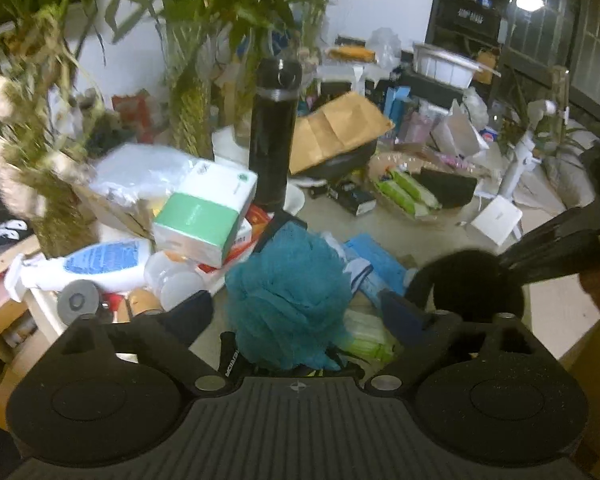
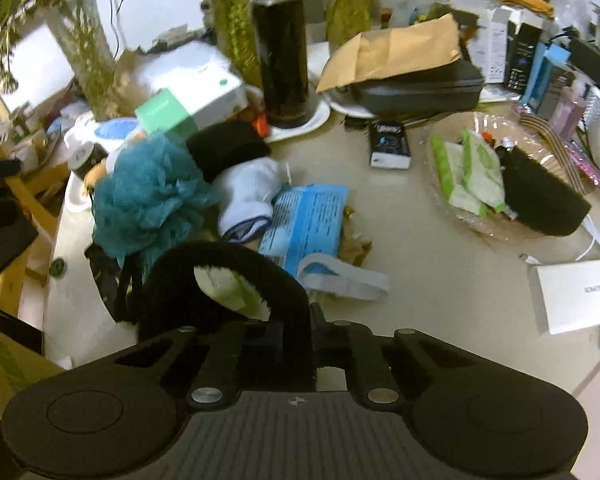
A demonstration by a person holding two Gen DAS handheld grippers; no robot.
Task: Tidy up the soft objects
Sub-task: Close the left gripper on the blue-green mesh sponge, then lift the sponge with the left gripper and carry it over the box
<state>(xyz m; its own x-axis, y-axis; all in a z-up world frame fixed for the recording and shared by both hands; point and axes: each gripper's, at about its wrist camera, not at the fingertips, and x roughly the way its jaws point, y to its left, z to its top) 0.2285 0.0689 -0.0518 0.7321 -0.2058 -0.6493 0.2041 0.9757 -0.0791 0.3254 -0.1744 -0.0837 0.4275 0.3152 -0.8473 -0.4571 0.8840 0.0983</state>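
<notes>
A teal mesh bath pouf (image 1: 288, 280) lies on the cluttered table between the spread fingers of my left gripper (image 1: 296, 314), which is open; the pads stand clear of it on both sides. My right gripper (image 2: 292, 336) is shut on a black fuzzy band (image 2: 220, 276), whose loop arches up in front of the jaws. From the left wrist view the same black fuzzy band (image 1: 476, 284) shows at the right, with the right gripper (image 1: 548, 252) behind it. The teal pouf (image 2: 148, 200) sits left of a white and blue sock (image 2: 252, 196).
A black bottle (image 2: 280, 40), a green and white tissue box (image 2: 188, 104) and plants stand behind the pile. A blue packet (image 2: 304, 224) and a pale blue strap (image 2: 340, 280) lie mid-table. A wrapped basket (image 2: 452, 200) at the right holds green packs and a black soft item (image 2: 540, 200). A white box (image 2: 572, 296) sits near the right edge.
</notes>
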